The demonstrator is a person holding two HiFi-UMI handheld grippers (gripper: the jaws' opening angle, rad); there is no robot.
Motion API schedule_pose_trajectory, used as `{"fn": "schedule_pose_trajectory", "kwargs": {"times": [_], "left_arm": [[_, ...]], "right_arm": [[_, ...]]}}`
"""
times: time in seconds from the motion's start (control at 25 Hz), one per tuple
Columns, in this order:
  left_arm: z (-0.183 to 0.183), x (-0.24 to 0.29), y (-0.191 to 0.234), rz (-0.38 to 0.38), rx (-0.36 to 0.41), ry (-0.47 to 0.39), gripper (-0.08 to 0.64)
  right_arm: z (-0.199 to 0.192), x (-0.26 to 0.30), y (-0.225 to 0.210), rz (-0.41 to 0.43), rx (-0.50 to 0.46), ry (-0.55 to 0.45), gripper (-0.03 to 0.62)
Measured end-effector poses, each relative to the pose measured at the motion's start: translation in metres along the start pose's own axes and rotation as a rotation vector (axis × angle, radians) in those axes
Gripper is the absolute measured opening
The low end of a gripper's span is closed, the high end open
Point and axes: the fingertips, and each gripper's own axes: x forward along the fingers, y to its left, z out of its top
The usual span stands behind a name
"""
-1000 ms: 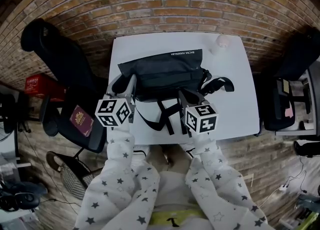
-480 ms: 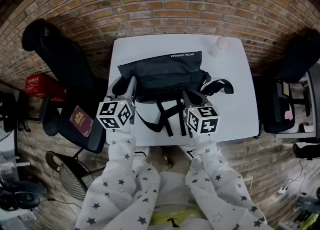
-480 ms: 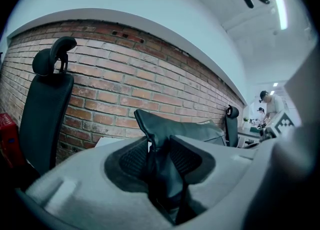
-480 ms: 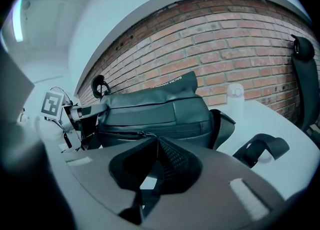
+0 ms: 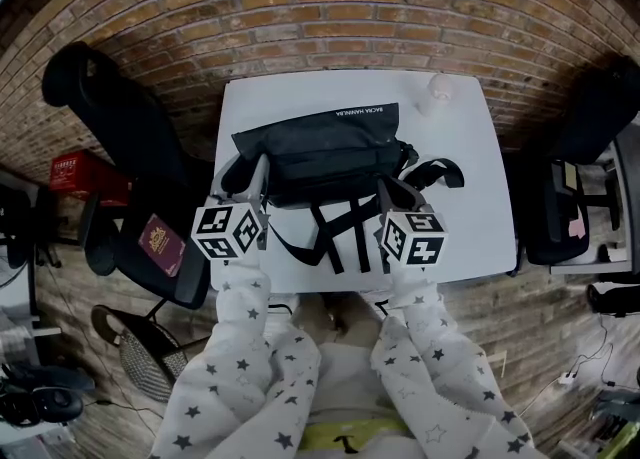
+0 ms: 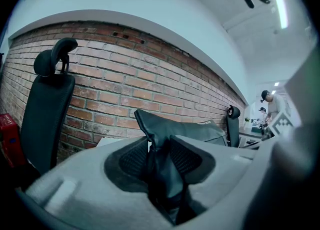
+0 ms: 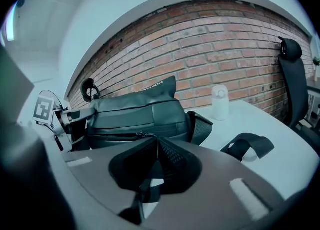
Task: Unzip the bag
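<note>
A black bag (image 5: 320,147) lies across the white table (image 5: 470,207), its straps (image 5: 340,232) hanging over the near edge. My left gripper (image 5: 262,165) is at the bag's left end. In the left gripper view it (image 6: 159,146) is shut on a bunched fold of the bag's fabric (image 6: 165,174). My right gripper (image 5: 386,187) is at the bag's front right. In the right gripper view its jaws (image 7: 156,144) are pinched together on the zipper pull, just off the zip line (image 7: 120,135) on the bag's front (image 7: 135,113).
A small white cup (image 5: 438,87) stands at the table's far right corner (image 7: 220,101). A black strap end (image 7: 247,146) lies right of the bag. Office chairs stand left (image 5: 130,137) and right (image 5: 590,127). A brick wall (image 5: 320,7) runs behind the table.
My right gripper has drifted a little to the right along the bag's front. The left gripper keeps its hold and the bag has barely shifted.
</note>
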Motion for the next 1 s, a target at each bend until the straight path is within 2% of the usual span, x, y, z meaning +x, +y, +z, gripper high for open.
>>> {"fn": "schedule_pose_trajectory", "kwargs": {"times": [1.0], "left_arm": [[-0.001,0.000,0.002,0.005,-0.004,-0.004,0.134]], "right_arm": [[0.007,-0.012,-0.050,-0.148,0.065,-0.043,0.020]]}}
